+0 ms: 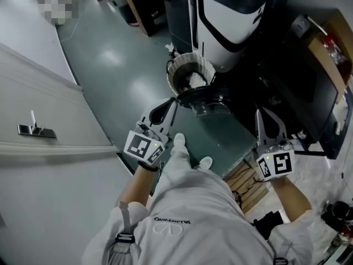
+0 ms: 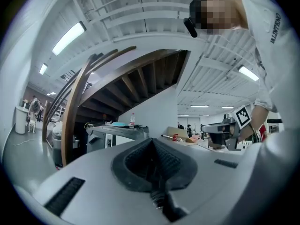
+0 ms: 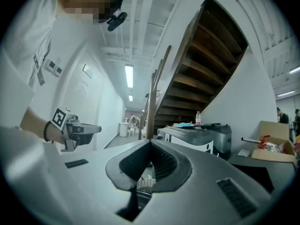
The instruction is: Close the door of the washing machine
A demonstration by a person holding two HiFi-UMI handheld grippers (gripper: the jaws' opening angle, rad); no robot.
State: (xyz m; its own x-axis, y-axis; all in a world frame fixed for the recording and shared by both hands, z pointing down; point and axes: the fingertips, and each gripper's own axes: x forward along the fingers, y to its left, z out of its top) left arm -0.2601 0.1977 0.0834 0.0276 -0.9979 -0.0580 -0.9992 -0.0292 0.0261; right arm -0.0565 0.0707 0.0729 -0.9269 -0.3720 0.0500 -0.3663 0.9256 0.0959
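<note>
Door [image 1: 205, 101] open; claws closed, empty.
Head view alone shows it: left gripper [image 1: 174, 101] just beside, right gripper [image 1: 260, 112] well apart.

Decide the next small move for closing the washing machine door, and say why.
Probably press the left tool against the door and swing it toward the drum opening. The door stands open, and that shut, empty tool is nearest.
</note>
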